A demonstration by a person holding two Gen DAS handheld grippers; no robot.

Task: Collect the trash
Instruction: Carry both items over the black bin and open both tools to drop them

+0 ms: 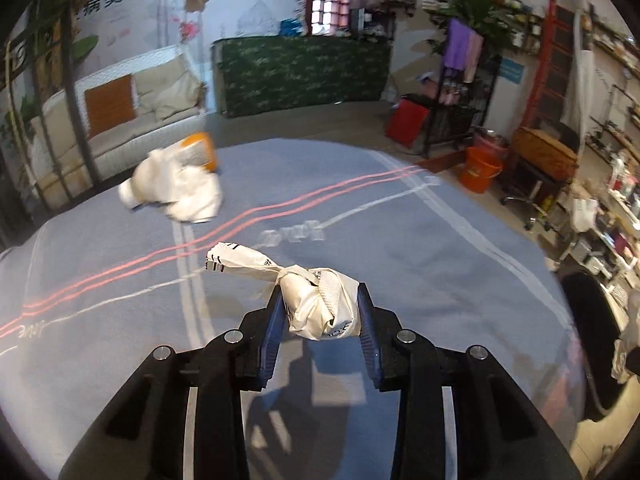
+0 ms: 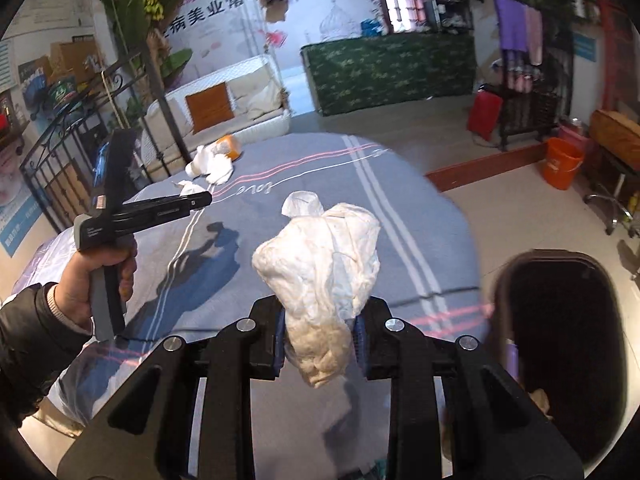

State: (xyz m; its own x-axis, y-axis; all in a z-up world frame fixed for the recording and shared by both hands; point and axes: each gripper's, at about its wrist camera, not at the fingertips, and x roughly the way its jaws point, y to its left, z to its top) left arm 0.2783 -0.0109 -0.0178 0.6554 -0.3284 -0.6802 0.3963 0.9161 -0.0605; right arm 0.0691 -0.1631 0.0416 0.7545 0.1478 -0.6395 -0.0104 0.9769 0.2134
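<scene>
While trash is gripped in both grippers, more is left lying on the blue bedspread [image 1: 400,216].

A knotted white wrapper [image 1: 320,304] is pinched by the left gripper [image 1: 320,312]; crumpled tissue [image 2: 320,280] is clamped in the right gripper [image 2: 320,340]. At upper left of the left view, a tissue heap [image 1: 176,188] lies against an orange package [image 1: 200,152] near the bed's far edge. A dark bin [image 2: 560,340] stands open at lower right in the right view, beside the bed edge; bare bedspread lies between.
</scene>
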